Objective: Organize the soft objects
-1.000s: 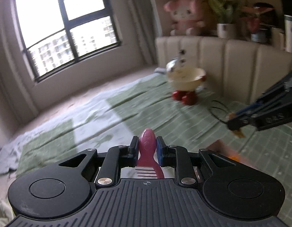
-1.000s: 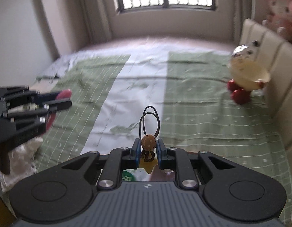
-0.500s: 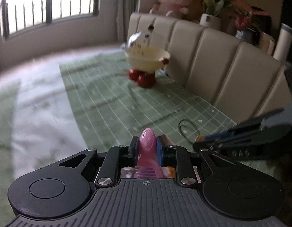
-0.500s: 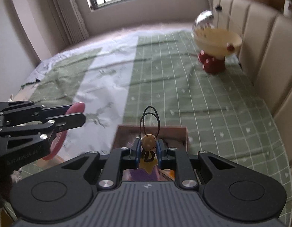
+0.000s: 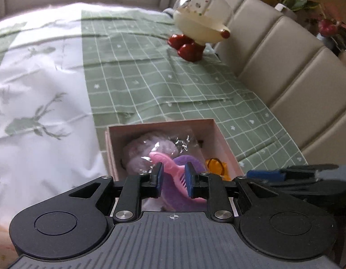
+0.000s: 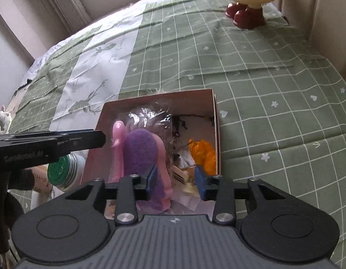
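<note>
Both grippers over the pink box on the bed.
The left gripper and right gripper hold their jaws apart, empty; the pink comb lies inside the box.

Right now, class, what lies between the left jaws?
The pink comb, lying slantwise in the gap above the open box, seen in the left wrist view.

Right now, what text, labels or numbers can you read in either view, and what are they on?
"GenRobot.AI", blurred, best guess: side of left gripper, right wrist view.
Green lid beside the box: raised marks, unreadable.
Nothing else legible.
</note>
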Demonstrator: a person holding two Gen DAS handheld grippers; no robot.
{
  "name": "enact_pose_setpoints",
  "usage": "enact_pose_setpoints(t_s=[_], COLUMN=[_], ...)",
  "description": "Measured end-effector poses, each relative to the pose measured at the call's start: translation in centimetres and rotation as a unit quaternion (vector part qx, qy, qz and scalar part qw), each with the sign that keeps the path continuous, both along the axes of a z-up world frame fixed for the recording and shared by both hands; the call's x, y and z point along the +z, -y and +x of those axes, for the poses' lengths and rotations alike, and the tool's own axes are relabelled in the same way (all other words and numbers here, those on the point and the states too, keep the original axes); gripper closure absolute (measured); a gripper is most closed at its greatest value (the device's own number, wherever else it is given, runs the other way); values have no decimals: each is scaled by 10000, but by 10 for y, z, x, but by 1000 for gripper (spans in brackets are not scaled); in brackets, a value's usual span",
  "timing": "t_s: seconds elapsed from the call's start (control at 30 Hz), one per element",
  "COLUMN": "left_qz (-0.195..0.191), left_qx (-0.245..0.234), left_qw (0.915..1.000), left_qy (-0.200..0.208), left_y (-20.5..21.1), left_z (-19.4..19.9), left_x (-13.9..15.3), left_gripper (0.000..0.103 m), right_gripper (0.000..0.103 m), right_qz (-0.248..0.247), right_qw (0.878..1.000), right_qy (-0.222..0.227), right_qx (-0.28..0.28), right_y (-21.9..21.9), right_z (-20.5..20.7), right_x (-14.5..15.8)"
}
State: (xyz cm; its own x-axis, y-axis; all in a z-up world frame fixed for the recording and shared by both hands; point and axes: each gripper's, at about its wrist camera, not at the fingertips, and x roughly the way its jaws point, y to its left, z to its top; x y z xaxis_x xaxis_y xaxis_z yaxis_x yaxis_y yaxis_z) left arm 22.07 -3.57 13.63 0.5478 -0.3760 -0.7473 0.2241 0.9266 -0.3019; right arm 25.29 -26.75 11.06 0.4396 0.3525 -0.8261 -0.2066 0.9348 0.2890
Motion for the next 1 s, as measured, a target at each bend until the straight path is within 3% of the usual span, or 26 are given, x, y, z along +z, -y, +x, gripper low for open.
enact_pose_setpoints(t_s=[0.1, 0.17, 0.37, 0.5, 0.6, 0.7, 0.77, 0.87, 1.0], left_qz=[-167, -238, 427, 514, 988, 1681, 1875, 1631, 1082], left_qx=[-84, -108, -258, -328, -375, -424, -410, -198, 436], left_qw=[9998, 9995, 9982, 9977, 9939, 9842, 9809, 9863, 9921], left_qy=[109, 197, 331, 291, 307, 349, 331, 154, 471], left_y=[-12, -22, -44, -69, -82, -90, -94, -94, -91], left_z=[-16, -31, -86, -136, -168, -193, -206, -219, -228], left_x=[8, 13, 7, -12, -33, -57, -71, -97, -110], left_gripper=[80, 80, 80, 80, 78, 78, 78, 78, 74], right_gripper=[51, 48, 46, 46, 45, 37, 36, 35, 32], right_qz=[54, 79, -63, -199, -171, -199, -259, -558, -931], right_qw=[9994, 9983, 9954, 9955, 9956, 9943, 9939, 9927, 9918], right_qy=[228, 365, 542, 633, 703, 841, 865, 881, 739], right_qx=[-258, -450, -794, -676, -595, -622, -635, -610, -457], right_y=[3, 5, 1, -21, -45, -77, -95, -121, -136], right_z=[-9, -17, -53, -83, -108, -139, -159, -187, -205], right_x=[8, 13, 12, 8, 3, -11, -25, -53, -90])
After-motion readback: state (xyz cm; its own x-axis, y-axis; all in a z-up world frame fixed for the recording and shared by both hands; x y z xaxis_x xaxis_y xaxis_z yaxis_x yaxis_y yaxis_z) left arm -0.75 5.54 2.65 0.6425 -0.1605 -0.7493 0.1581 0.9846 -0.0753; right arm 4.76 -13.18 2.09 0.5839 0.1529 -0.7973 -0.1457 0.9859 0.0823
